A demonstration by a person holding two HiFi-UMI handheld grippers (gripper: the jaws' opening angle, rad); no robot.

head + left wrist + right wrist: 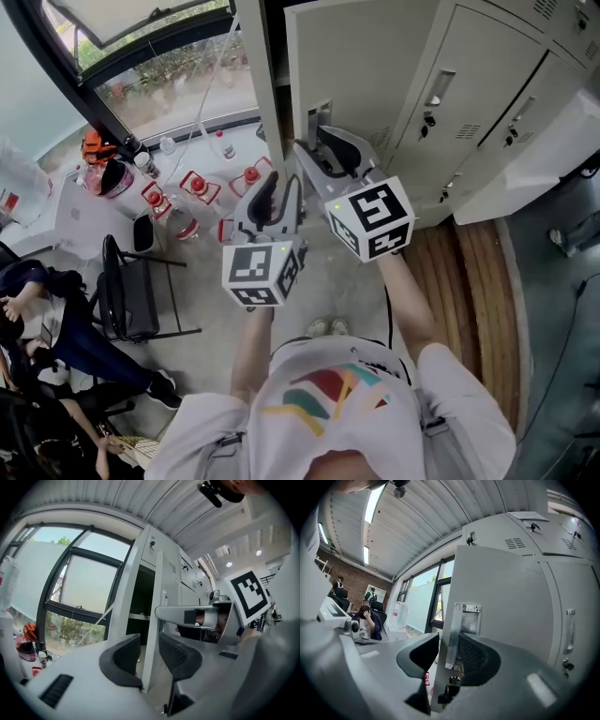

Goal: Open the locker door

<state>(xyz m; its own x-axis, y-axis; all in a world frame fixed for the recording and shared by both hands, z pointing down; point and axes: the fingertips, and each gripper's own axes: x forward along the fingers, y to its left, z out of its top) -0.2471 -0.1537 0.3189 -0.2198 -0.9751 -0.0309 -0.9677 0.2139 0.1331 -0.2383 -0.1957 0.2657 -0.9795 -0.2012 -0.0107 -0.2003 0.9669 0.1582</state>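
Head view: one locker door [366, 56]; left gripper [281, 187] astride, right gripper [321, 145] clamping.

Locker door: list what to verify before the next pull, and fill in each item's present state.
1. locker door unlatched and swung off its frame, dark compartment showing: ok.
2. right gripper fingers astride the door's edge at the handle plate: ok.
3. Right fingers pressing firmly on the door: cannot tell.
4. left gripper holding the door: not ok. The edge stands between its fingers, but a sliver of gap shows beside one.
5. Both grippers pointing level at the door edge: ok.
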